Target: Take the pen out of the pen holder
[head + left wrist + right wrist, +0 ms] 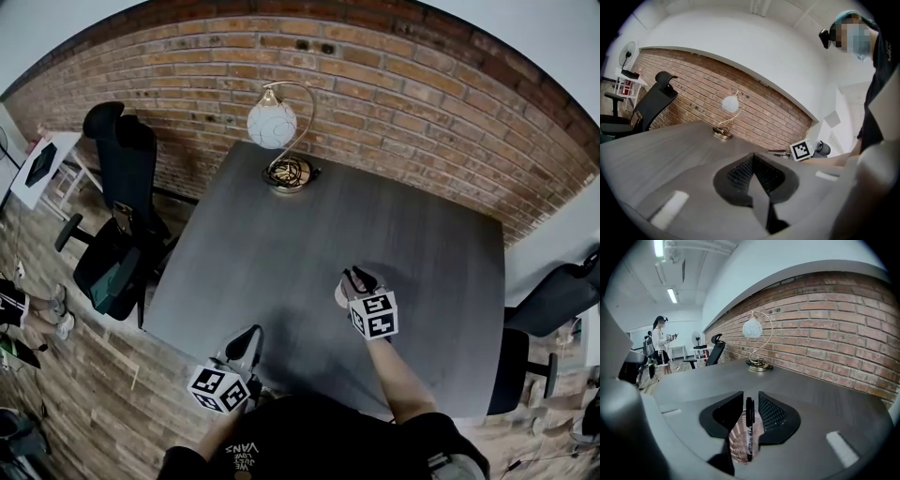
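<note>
While the black marker pen (pixel 749 427) stands upright in the pink mesh pen holder (pixel 737 442), well on the person's side of the desk lamp (pixel 753 328), the right gripper (pixel 750 400) brackets its cap, jaws narrowly apart, not pinching. Pen looks light, stiff and probably slick, so pinch near the cap and lift straight up. Left gripper (pixel 752 163) has its jaws together on nothing.

Person: black top (pixel 309 441), short sleeves, white print (pixel 246 448) at 6 o'clock of head view. Teal headgear (pixel 846 16) and black camera (pixel 825 38) at 1 o'clock of left gripper view.
Grippers: left gripper (pixel 249 339), right gripper (pixel 356 278). Grey bodies, black jaws with mesh-patterned inner faces, white rectangular patch on each shoulder.
Markers: left cube (pixel 217 388), right cube (pixel 373 315). White faces, black square patterns, black edges.
</note>
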{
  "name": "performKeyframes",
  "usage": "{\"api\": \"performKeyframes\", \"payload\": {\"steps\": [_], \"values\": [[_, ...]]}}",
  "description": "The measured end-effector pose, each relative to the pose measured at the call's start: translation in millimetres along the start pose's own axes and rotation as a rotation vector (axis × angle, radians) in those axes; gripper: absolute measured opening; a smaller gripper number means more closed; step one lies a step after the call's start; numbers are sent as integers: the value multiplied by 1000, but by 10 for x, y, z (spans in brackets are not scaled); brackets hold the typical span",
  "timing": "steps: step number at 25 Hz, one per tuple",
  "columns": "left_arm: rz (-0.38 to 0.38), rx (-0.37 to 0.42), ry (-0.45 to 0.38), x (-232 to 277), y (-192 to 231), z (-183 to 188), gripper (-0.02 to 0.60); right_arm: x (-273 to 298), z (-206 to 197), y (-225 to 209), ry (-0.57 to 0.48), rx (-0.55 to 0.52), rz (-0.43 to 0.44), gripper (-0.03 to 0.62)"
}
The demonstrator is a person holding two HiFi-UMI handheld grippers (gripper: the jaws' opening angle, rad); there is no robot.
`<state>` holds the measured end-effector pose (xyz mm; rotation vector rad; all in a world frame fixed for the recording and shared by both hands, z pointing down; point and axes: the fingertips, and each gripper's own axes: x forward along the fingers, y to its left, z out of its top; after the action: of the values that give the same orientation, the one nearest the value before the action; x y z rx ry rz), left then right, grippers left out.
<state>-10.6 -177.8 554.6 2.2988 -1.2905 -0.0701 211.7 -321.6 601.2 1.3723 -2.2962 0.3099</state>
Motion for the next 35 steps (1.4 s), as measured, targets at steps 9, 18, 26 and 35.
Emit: {"api": "performKeyframes", "payload": {"steps": [9, 18, 26, 35], "values": [[2, -3, 1, -5, 14, -8, 52, 102, -118, 85, 136, -152, -2, 78], [3, -15, -10, -26, 38, 4, 52, 164, -130, 82, 228, -183, 23, 63], [21, -19, -27, -120, 128, 44, 52, 134, -92, 77, 199, -198, -10, 61], [-4, -10, -37, -163, 150, 105, 52, -109, 213, 42, 55, -105, -63, 60]]}}
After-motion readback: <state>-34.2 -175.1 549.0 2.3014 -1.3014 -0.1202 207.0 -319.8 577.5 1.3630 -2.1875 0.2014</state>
